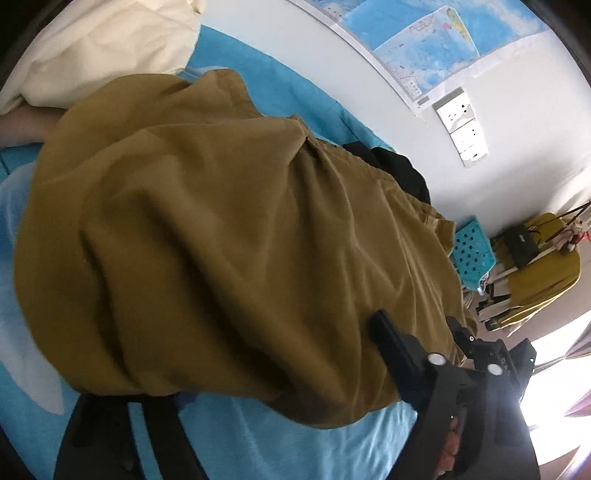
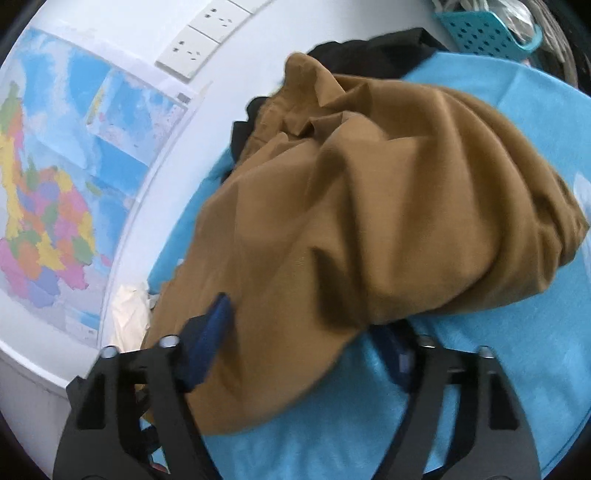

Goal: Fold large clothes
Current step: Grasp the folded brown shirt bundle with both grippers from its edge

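Note:
A large mustard-brown garment (image 1: 221, 240) lies bunched on a blue bed sheet (image 1: 295, 443); it also fills the right wrist view (image 2: 369, 221). My right gripper (image 2: 303, 339) straddles the garment's near edge with its jaws apart, the left blue pad (image 2: 208, 339) on top of the cloth and the right pad partly hidden under it. It shows in the left wrist view (image 1: 417, 332) at the garment's right edge. My left gripper's fingers (image 1: 118, 424) sit at the bottom, tips hidden under the garment's near hem.
A cream pillow (image 1: 103, 48) lies at the far end of the bed. A black garment (image 2: 369, 51) lies under the brown one by the wall. A wall map (image 2: 55, 184), sockets (image 2: 203, 40) and a teal basket (image 2: 487, 33) border the bed.

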Tool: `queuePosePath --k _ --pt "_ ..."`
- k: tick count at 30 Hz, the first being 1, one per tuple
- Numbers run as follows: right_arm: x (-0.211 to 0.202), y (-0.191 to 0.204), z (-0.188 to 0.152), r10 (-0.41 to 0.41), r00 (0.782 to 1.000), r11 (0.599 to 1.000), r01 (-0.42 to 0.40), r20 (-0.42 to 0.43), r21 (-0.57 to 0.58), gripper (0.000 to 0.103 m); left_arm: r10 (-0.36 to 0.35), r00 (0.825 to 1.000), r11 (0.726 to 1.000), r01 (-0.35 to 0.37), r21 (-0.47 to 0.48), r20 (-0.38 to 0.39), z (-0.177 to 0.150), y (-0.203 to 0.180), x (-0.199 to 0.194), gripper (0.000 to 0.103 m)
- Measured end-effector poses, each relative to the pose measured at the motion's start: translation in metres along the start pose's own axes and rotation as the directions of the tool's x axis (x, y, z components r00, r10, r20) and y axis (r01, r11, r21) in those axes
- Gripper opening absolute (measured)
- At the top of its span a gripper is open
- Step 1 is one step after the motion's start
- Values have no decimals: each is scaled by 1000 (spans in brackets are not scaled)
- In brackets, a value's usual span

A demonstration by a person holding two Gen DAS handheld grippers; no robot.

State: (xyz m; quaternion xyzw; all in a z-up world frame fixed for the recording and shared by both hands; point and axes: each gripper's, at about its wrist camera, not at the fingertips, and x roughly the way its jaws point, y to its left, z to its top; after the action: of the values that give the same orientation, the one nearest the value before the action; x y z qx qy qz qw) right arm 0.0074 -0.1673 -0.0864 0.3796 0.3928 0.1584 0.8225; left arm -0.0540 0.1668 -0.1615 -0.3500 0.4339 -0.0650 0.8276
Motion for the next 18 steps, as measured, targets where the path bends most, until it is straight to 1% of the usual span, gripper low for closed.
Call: queuePosePath --k 2,4,5,6,8,9,11,12,14,16,17,18 --pt "2 -6 3 23 1000 999 -23 -15 25 67 4 1000 1000 -4 3 -6 1 0 1 78" --pt "3 -7 4 49 999 998 -48 -9 50 76 13 1000 1000 -13 6 -7 1 -1 2 78" --pt "5 -5 4 49 999 998 -49 -8 47 81 16 1000 1000 -16 6 -6 1 -2 3 79" --pt "6 -2 4 42 999 998 -42 -6 49 84 15 1000 1000 -15 3 -7 1 -2 3 79" --pt "8 1 5 37 999 998 -37 -2 55 89 7 1000 1000 -7 4 -11 2 -2 4 85" --pt "10 2 6 34 999 998 -34 -5 56 93 4 1000 1000 -4 8 -15 2 -4 5 87" --pt "12 6 8 23 1000 998 -23 -3 63 96 0 1000 1000 0 15 -20 2 -8 7 95" --pt "14 7 8 25 1000 998 -25 -5 65 99 3 1000 1000 -3 18 -20 1 -10 8 96" --pt "16 9 10 17 1000 998 -17 -9 57 99 18 1000 1000 -18 12 -16 2 -13 10 97" --pt "17 9 10 14 1000 999 -13 -18 39 98 17 1000 1000 -17 9 -17 2 -13 10 97" --pt "17 9 11 6 1000 999 -6 -22 36 92 13 1000 1000 -13 9 -19 2 -13 10 97" --pt "17 8 12 -6 1000 999 7 -26 32 83 10 1000 1000 -9 10 -21 2 -12 10 97"
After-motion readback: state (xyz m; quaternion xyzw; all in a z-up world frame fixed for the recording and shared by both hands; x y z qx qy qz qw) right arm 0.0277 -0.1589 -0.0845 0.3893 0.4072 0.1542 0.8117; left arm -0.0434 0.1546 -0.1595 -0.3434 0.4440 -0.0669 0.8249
